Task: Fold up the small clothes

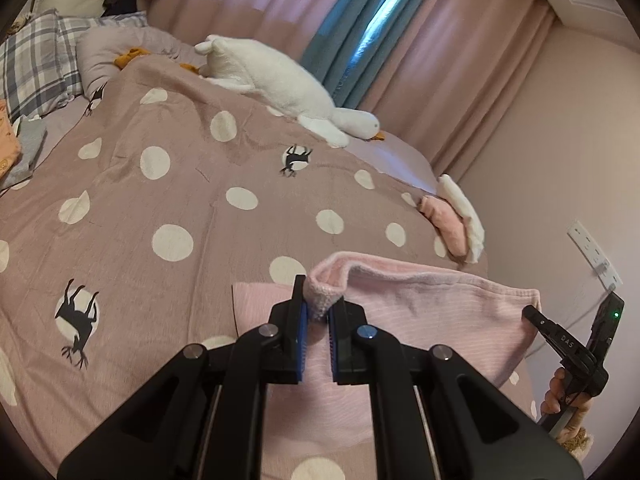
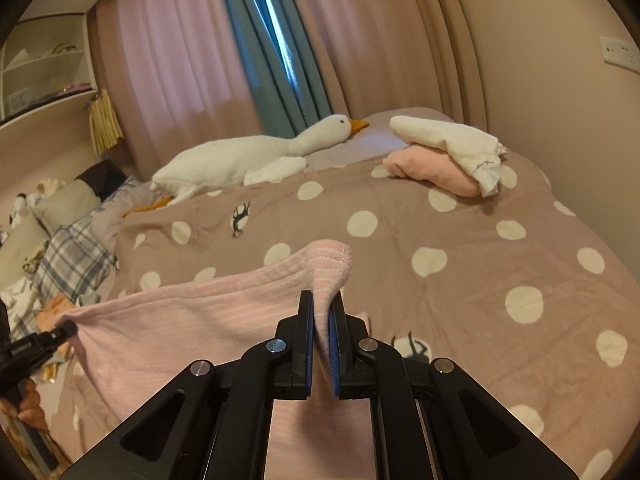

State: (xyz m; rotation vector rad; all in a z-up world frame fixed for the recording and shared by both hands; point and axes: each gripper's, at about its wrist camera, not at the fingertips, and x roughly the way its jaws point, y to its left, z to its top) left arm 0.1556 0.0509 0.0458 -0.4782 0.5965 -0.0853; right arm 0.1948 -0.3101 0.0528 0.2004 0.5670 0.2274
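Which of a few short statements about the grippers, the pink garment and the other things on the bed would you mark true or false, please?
1. The left gripper is shut on a corner of the pink garment. True.
2. The right gripper is open and holds nothing. False: it pinches another corner of the same garment.
3. The pink garment lies fully flat on the bedspread. False: it is held up and stretched between the two grippers.
4. A white toy goose lies on the bed near the curtains. True.
5. A white piece rests on a pink bundle at the far end. True.
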